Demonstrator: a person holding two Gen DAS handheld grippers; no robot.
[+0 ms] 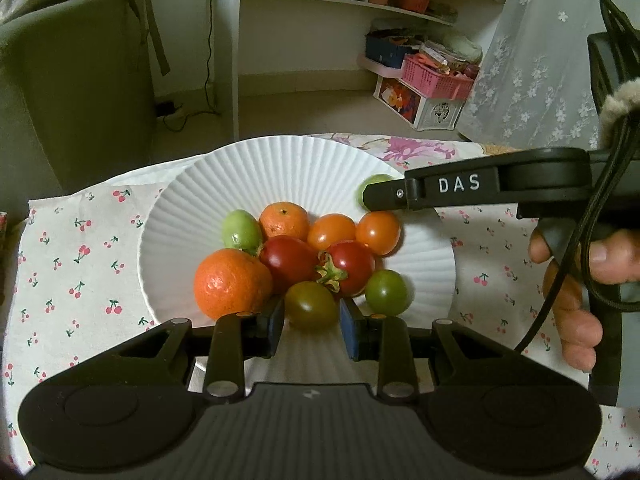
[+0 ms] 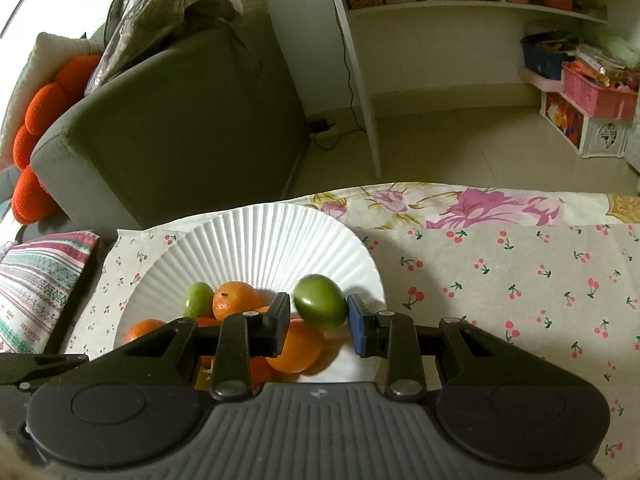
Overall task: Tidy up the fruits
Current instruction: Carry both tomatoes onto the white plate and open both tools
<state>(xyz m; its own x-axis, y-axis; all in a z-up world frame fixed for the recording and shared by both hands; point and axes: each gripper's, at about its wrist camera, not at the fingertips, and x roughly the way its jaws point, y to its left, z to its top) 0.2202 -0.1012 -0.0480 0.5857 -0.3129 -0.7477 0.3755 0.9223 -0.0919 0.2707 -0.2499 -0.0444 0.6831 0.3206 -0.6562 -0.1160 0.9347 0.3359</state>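
A white ribbed plate point(image 1: 280, 172) holds a pile of fruit: a large orange point(image 1: 230, 284), a smaller orange point(image 1: 284, 220), red tomatoes point(image 1: 348, 268), orange tomatoes point(image 1: 378, 232) and green ones point(image 1: 386, 292). My left gripper point(image 1: 311, 322) is shut on a dark olive-green tomato point(image 1: 310, 304) at the near edge of the pile. My right gripper point(image 2: 320, 316) is shut on a bright green fruit point(image 2: 320, 302) and holds it just above the plate point(image 2: 256, 240). In the left wrist view the right gripper point(image 1: 370, 198) reaches in from the right over the plate's far right rim.
The plate sits on a cherry-print cloth point(image 1: 80, 264) over a table with a floral cover point(image 2: 460, 204). A grey sofa point(image 2: 180, 120) stands beyond the table's far edge. White shelves point(image 1: 360, 0) and a pink basket point(image 1: 436, 76) are further back. A hand point(image 1: 576, 280) grips the right tool.
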